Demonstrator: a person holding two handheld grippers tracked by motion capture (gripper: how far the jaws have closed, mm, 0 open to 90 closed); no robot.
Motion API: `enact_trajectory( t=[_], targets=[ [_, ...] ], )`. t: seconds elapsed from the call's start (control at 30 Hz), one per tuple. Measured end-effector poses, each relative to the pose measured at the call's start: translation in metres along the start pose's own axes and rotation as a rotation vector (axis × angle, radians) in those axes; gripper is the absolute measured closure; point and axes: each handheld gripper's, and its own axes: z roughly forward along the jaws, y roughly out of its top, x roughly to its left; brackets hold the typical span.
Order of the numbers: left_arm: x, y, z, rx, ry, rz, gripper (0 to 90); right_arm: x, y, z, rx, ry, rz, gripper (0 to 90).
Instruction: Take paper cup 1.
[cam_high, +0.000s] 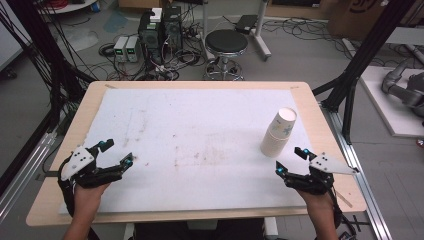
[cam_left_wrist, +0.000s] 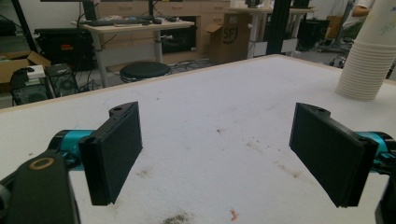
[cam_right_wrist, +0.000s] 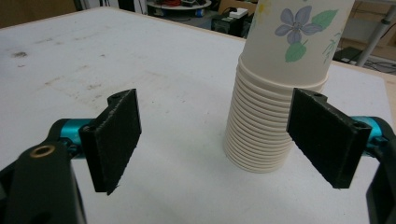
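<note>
A stack of several upside-down paper cups (cam_high: 279, 133) with a flower print stands on the right part of the white mat (cam_high: 200, 135). My right gripper (cam_high: 291, 161) rests open near the front right, just in front of the stack; in the right gripper view the cup stack (cam_right_wrist: 275, 107) rises a little beyond and to the right of the jaws, which hold nothing. My left gripper (cam_high: 118, 153) sits open at the front left, far from the cups. From the left gripper view, the cup stack (cam_left_wrist: 366, 60) stands far off at the upper right, and the wide jaws are empty.
The mat covers a wooden table (cam_high: 60, 145) and carries faint brown stains (cam_high: 200, 157) near the middle. Beyond the far edge stand a black stool (cam_high: 226, 45) and computer boxes with cables (cam_high: 160, 35). Black frame posts (cam_high: 360, 55) flank the table.
</note>
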Motion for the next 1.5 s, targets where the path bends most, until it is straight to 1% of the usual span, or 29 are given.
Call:
enact_trajectory(
  t=[0.13, 0.27, 0.33, 0.43, 0.5, 0.6, 0.73, 0.8, 0.9, 0.97, 1.03, 1.17, 1.33, 1.5],
  targets=[
    [0.0, 0.0, 0.001, 0.006, 0.0, 0.004, 17.0, 0.0, 0.0, 0.0, 0.001, 0.004, 0.0, 18.1],
    [0.0, -0.001, 0.003, 0.01, -0.002, -0.006, 17.0, -0.001, -0.001, 0.0, 0.003, 0.008, 0.004, 18.1],
    [0.001, -0.002, 0.004, 0.017, -0.002, -0.006, 17.0, -0.002, -0.001, -0.001, 0.004, 0.012, 0.015, 18.1],
    [0.001, -0.001, 0.005, 0.018, -0.008, -0.019, 16.9, -0.002, -0.001, -0.001, 0.009, 0.018, 0.026, 18.1],
    [0.001, 0.0, 0.007, 0.023, -0.007, -0.021, 16.9, -0.002, -0.002, -0.001, 0.012, 0.021, 0.021, 18.1],
    [0.002, -0.001, 0.008, 0.021, -0.01, -0.028, 16.9, -0.005, -0.001, 0.0, 0.012, 0.027, 0.034, 18.1],
    [0.002, -0.002, 0.009, 0.021, -0.006, -0.03, 16.9, -0.006, -0.001, -0.001, 0.008, 0.029, 0.038, 18.1],
    [0.002, -0.002, 0.008, 0.023, -0.011, -0.025, 16.9, -0.005, -0.001, -0.003, -0.003, 0.036, 0.032, 18.1],
    [0.001, -0.003, 0.009, 0.027, -0.018, -0.032, 17.0, -0.004, 0.0, -0.003, 0.001, 0.041, 0.026, 18.1],
    [-0.001, -0.003, 0.007, 0.031, -0.022, -0.027, 17.0, -0.003, 0.001, -0.002, 0.006, 0.042, 0.023, 18.1],
    [-0.003, -0.003, 0.005, 0.024, -0.023, -0.024, 17.0, -0.002, 0.001, -0.003, 0.008, 0.039, 0.021, 18.1],
    [-0.003, -0.003, 0.006, 0.024, -0.027, -0.018, 17.0, 0.001, 0.006, -0.005, -0.006, 0.048, 0.019, 18.1],
    [-0.002, -0.004, 0.007, 0.025, -0.032, -0.026, 17.0, 0.002, 0.015, -0.006, -0.017, 0.054, 0.016, 18.1],
    [-0.001, -0.005, 0.008, 0.029, -0.035, -0.035, 17.0, 0.002, 0.022, -0.007, -0.007, 0.056, 0.016, 18.1]
  ],
)
